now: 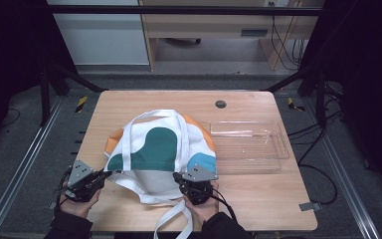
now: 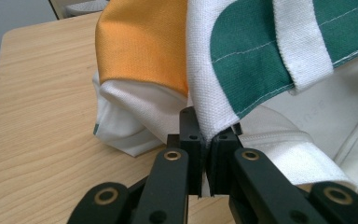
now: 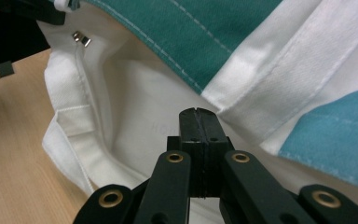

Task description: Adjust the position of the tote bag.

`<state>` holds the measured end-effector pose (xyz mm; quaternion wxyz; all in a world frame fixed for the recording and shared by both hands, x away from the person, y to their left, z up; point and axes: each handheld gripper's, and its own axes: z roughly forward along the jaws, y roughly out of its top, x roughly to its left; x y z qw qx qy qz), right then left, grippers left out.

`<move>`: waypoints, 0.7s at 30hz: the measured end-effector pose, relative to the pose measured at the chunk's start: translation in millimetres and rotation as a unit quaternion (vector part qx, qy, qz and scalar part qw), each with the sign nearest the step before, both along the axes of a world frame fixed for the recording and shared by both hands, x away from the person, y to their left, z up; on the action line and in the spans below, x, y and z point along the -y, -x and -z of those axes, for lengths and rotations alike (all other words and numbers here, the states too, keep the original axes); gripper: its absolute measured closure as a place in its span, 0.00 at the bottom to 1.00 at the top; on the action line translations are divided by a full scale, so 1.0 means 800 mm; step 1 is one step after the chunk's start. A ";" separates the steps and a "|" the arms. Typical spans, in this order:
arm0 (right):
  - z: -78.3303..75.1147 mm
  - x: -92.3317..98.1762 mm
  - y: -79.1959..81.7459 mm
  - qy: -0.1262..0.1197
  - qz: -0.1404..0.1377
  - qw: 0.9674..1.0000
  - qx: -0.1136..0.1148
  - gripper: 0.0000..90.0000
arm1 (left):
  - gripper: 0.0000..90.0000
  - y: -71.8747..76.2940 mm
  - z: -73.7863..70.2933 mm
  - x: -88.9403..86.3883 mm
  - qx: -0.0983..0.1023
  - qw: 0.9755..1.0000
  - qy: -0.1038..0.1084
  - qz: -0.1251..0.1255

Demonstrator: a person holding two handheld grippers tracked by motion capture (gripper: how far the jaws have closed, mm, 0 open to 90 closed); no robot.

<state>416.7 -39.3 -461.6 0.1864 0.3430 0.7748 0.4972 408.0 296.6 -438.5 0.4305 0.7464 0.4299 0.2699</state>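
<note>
Item: tote bag [image 1: 160, 149], white canvas with green, orange and blue patches. It lies on the wooden table [image 1: 258, 199], left of centre, with its open mouth toward you at the near edge and its closed bottom toward the far side. Its long axis runs roughly near to far. One handle loops back over the body, and the other trails off the near edge.

Beside it: clear plastic tray [image 1: 251, 147], touching or just beside the bag's right side.

Left gripper [image 2: 208, 140]: your jaws are pinched together on the rim of the bag's upper layer at its left corner, with cloth visibly between the pads.

Right gripper [image 3: 199, 114]: your jaws are fully together at the right side of the mouth. No cloth shows between them, so count nothing as held there.

Risks: if you lift now, only the left corner rises and the mouth twists instead of opening. A thin pinch at the left may slip. A sideways pull may shove the tray.
</note>
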 end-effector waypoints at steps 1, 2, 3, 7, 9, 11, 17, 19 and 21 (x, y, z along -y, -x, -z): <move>-0.001 0.000 0.000 0.000 0.000 1.000 0.002 1.00 | 0.96 0.000 0.000 0.000 0.000 1.000 0.000 0.001; -0.002 -0.001 0.001 0.000 0.001 1.000 0.007 1.00 | 0.96 0.000 0.000 0.000 0.000 1.000 -0.001 0.001; -0.004 -0.001 0.001 -0.001 0.002 1.000 0.009 1.00 | 0.96 0.000 0.000 0.000 0.000 1.000 -0.002 0.001; -0.013 0.000 0.005 -0.010 0.002 1.000 0.020 1.00 | 0.96 0.000 0.000 0.001 0.000 1.000 -0.002 0.003; -0.017 0.001 0.006 -0.014 0.003 1.000 0.025 1.00 | 0.96 0.000 0.000 0.002 0.000 1.000 -0.003 0.004; -0.022 0.003 0.007 -0.018 0.004 0.999 0.030 1.00 | 0.96 0.000 0.000 0.002 0.000 1.000 -0.003 0.005; -0.036 0.006 0.008 -0.032 0.006 0.999 0.042 1.00 | 0.97 0.000 0.000 0.003 -0.001 1.000 -0.006 0.009; -0.041 0.007 0.007 -0.035 0.006 0.998 0.046 1.00 | 0.97 0.000 0.000 0.003 -0.001 1.000 -0.007 0.011; -0.043 0.008 0.007 -0.039 0.006 0.998 0.048 1.00 | 0.97 0.001 0.001 0.004 -0.002 1.000 -0.006 0.012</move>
